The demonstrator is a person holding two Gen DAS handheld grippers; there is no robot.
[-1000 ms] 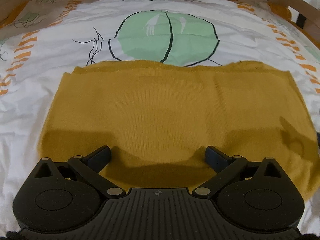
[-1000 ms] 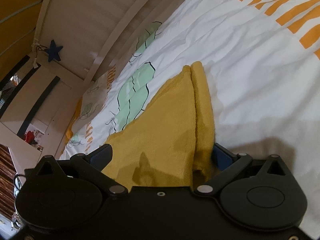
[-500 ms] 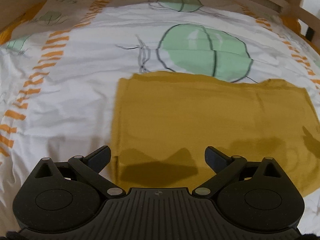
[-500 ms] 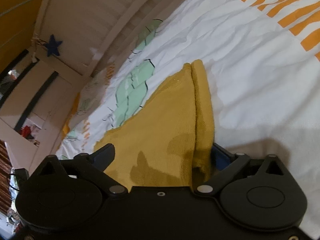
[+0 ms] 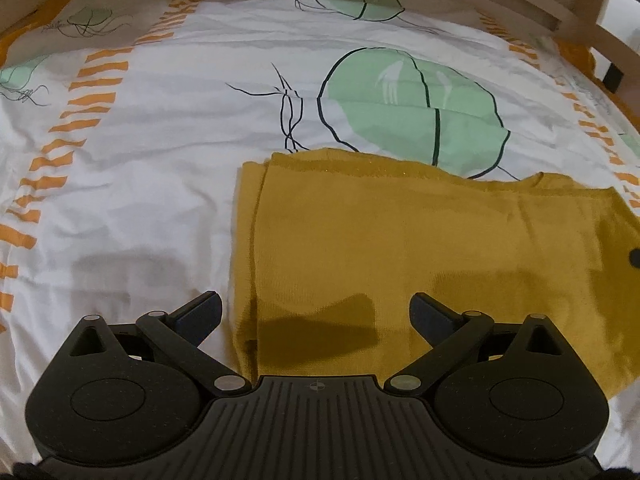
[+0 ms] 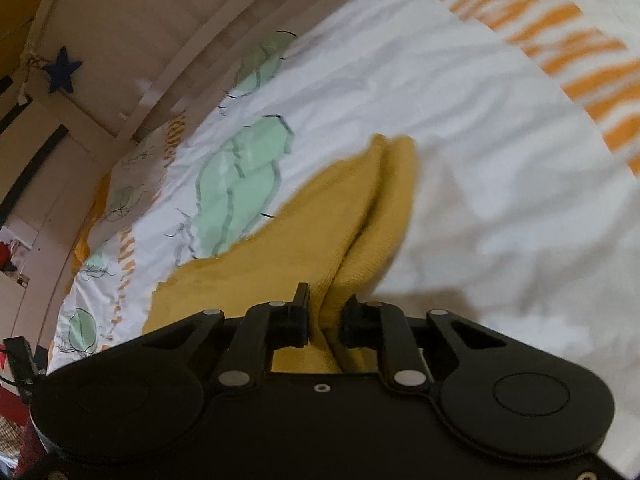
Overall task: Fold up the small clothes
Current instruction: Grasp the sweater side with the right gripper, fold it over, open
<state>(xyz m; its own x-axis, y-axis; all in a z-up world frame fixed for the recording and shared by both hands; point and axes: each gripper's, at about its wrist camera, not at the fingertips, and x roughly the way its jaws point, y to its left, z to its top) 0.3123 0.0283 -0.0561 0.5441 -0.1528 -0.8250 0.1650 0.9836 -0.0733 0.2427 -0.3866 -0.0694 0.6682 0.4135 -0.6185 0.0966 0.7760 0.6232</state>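
A mustard-yellow knit garment (image 5: 400, 248) lies folded flat on the bed. Its doubled left edge runs toward me in the left wrist view. My left gripper (image 5: 316, 304) hovers open over the garment's near left corner, and nothing is between its fingers. In the right wrist view the garment (image 6: 300, 240) rises in a ridge toward my right gripper (image 6: 326, 308). Its jaws are closing, and a bunched fold of the garment's near edge is pinched between the pads.
The white bed sheet (image 5: 160, 160) carries green leaf prints and orange striped bands. A pale wooden bed rail (image 5: 540, 4) curves along the far side. A blue star (image 6: 62, 70) hangs on the wooden frame at the left. Bare sheet lies left of the garment.
The left gripper slid left along the garment, from its middle to its left edge. The right gripper's jaws went from wide open to pinched on the fold and rose a little.
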